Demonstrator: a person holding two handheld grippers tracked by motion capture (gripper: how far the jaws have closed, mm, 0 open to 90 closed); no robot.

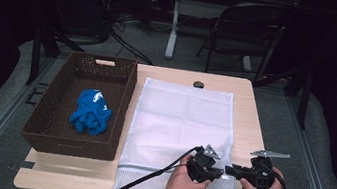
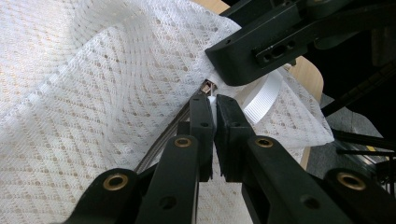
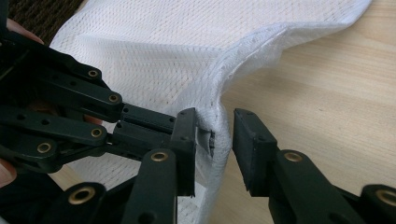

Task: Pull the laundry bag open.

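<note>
Mesh laundry bag point(image 1: 179, 126), white, lies flat on table point(image 1: 250, 111) just right of brown basket point(image 1: 81, 107) w/ blue cloth point(image 1: 91, 112) inside; judged light, limp, snag-prone, so best taken at the stiffer hem by the zipper pull point(image 3: 210, 140) at its near right corner. Left gripper point(image 2: 214, 105) pinched shut on that hem, fabric bunched up around it. Right gripper point(image 3: 214, 128) part-open, jaws straddling the raised hem and pull, pads not pressing.
</note>
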